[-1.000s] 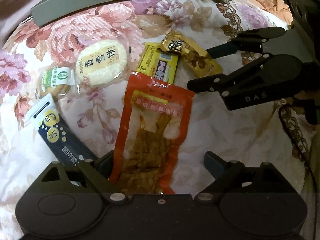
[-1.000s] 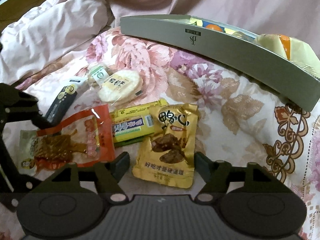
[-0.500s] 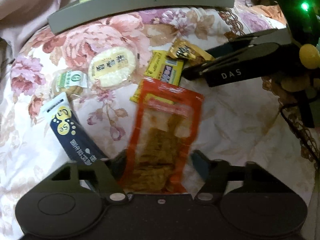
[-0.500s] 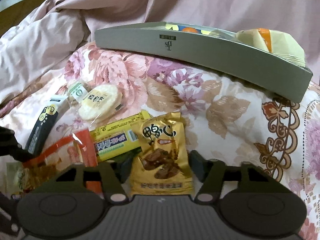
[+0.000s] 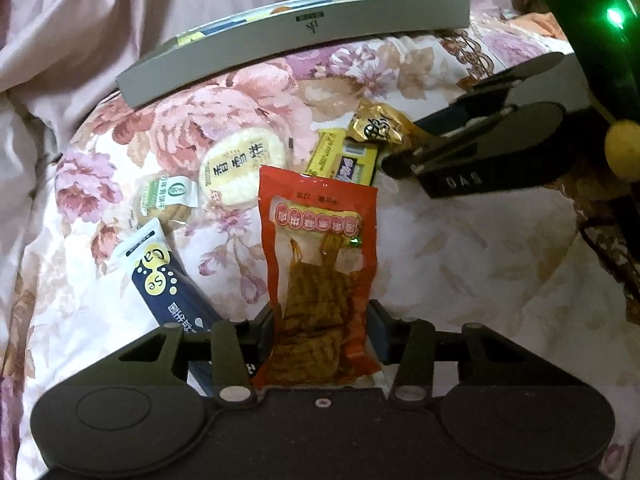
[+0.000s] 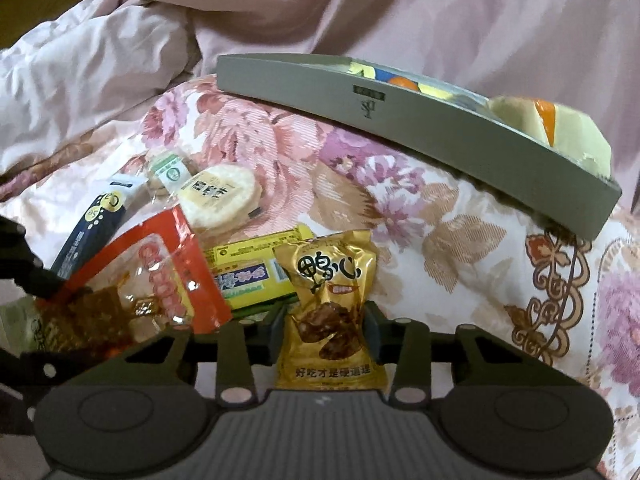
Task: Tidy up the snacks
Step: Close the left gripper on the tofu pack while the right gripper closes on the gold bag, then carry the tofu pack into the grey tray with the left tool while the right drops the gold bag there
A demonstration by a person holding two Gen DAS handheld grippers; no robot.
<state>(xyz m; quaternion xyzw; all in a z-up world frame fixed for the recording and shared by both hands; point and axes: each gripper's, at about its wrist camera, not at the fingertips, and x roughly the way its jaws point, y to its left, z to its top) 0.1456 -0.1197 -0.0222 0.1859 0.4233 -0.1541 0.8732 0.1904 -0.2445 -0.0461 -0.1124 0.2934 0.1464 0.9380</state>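
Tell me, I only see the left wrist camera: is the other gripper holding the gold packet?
Observer: Yes. In the right wrist view, the right gripper is shut on the gold packet, with its jaws pressing the lower half.
Child: What's pictured on it?
Observer: Brown chunks, below big black characters.
Child: Is anything hiding under my red packet?
Observer: A pale green packet lies partly beneath the red packet, at the picture's left edge.

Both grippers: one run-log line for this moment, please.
left gripper: shut on red packet | right gripper: shut on gold packet | grey tray: beyond, partly filled
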